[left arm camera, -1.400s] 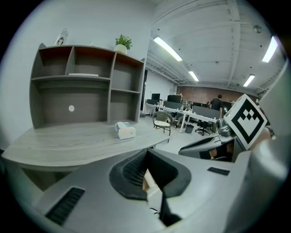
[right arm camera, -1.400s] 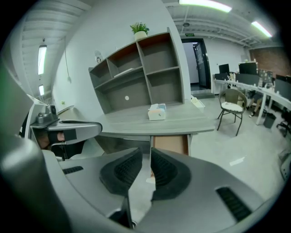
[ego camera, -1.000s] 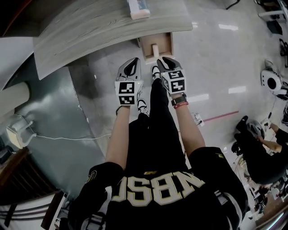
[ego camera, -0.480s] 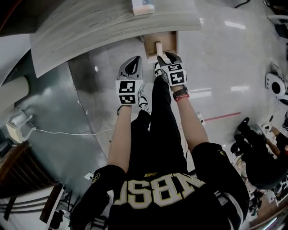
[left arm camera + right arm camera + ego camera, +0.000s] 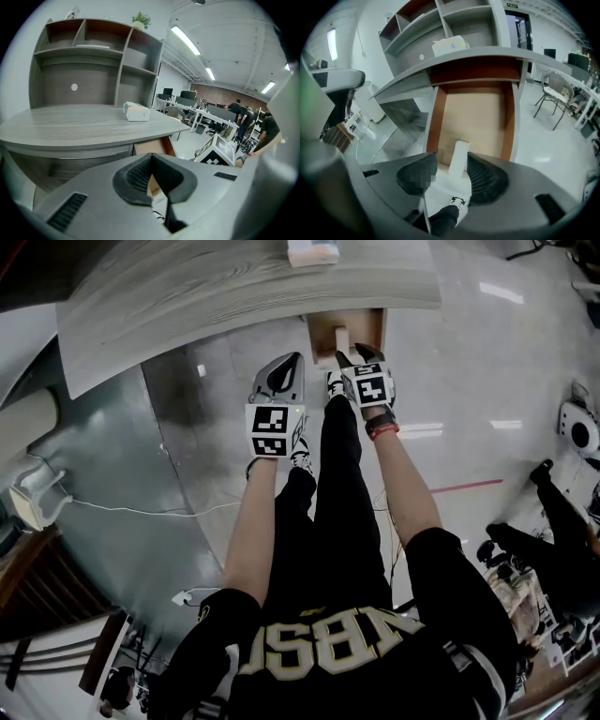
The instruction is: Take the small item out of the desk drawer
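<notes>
The desk drawer (image 5: pixel 474 108) stands pulled out under the grey desk top (image 5: pixel 234 287), its wooden bottom bare apart from one thing. That small white item (image 5: pixel 458 157) stands upright at the drawer's front edge, also seen as a pale block (image 5: pixel 339 336) in the head view. My right gripper (image 5: pixel 452 163) reaches over that edge with the item between its jaws; the jaws are opening and the pads stand clear of it. My left gripper (image 5: pixel 284 367) hangs left of the drawer, below the desk edge, its tips (image 5: pixel 151 157) together and holding nothing.
A white tissue box (image 5: pixel 312 251) sits on the desk top above the drawer. Shelving (image 5: pixel 93 51) rises behind the desk. My legs and shoes (image 5: pixel 302 457) are below the grippers. A cable (image 5: pixel 141 510) lies on the floor at left. People sit at the right (image 5: pixel 562 521).
Both grippers have moved forward toward the desk. The right one has gone from just short of the drawer front to over it, around the white item.
</notes>
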